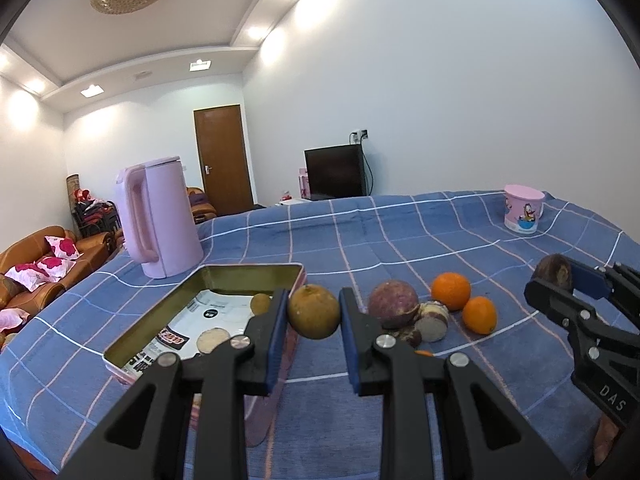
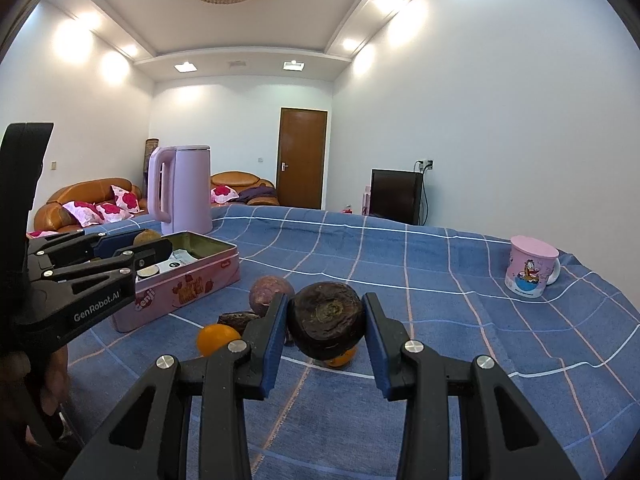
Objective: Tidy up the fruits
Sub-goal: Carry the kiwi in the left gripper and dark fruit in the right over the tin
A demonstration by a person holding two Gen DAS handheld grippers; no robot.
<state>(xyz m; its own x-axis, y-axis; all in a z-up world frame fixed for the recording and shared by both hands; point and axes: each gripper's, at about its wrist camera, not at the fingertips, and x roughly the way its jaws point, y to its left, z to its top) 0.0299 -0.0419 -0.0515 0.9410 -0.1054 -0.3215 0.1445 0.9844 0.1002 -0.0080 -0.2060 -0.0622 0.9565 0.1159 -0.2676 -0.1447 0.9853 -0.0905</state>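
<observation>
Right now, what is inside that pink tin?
The pink tin holds a small brownish fruit and printed paper. The left hand-held gripper hides its near corner.

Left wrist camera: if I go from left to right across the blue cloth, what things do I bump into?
pink kettle → open tin box → greenish fruit in the left gripper → purple fruit → orange → dark fruit in the right gripper

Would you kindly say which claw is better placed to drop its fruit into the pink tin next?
Left. The left claw holds its brown fruit beside the open pink tin, while the right claw grips a dark fruit farther away.
</observation>
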